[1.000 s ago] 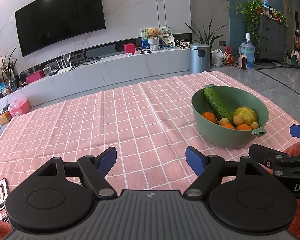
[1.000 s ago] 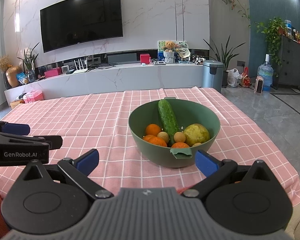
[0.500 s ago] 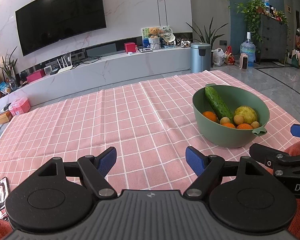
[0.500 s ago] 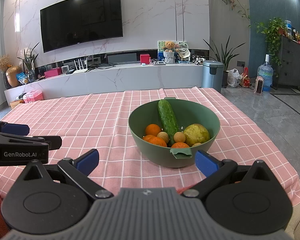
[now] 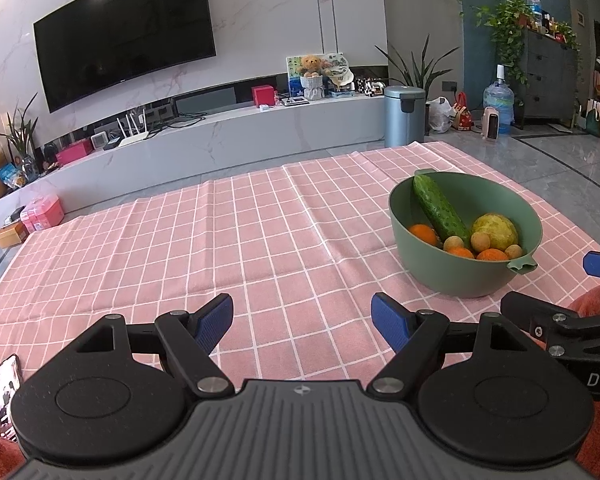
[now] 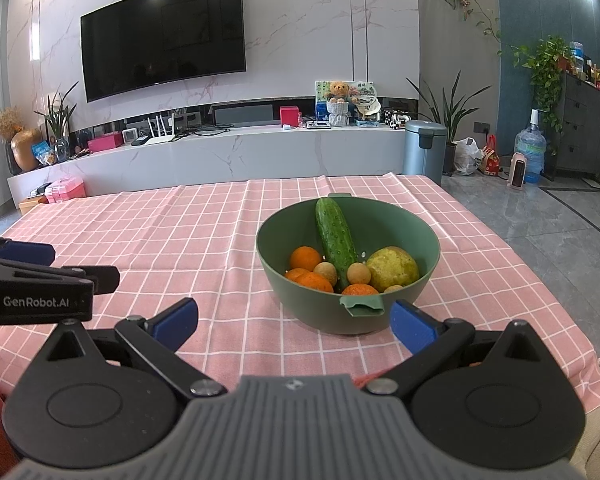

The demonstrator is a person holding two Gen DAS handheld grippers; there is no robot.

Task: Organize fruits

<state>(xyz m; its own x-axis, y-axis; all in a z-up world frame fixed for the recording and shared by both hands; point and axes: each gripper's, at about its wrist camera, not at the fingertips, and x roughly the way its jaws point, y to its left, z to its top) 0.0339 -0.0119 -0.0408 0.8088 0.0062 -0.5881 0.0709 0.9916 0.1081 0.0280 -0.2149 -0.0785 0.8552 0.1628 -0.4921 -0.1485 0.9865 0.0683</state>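
A green bowl (image 6: 428,240) stands on the pink checked tablecloth (image 6: 180,232). It holds a cucumber (image 6: 334,236), several oranges (image 6: 305,258), a yellow-green pear-like fruit (image 6: 392,268) and small round brown fruits (image 6: 358,273). My right gripper (image 6: 294,320) is open and empty, just in front of the bowl's near handle. My left gripper (image 5: 302,316) is open and empty, over bare cloth to the left of the bowl (image 5: 460,276). The cucumber (image 5: 440,208) leans on the far rim. Each gripper shows at the edge of the other's view.
A phone (image 5: 5,392) lies at the near left table edge. Beyond the table are a white TV bench (image 6: 220,156), a wall TV (image 6: 164,36), a grey bin (image 6: 424,146) and a water bottle (image 6: 530,152) on the floor.
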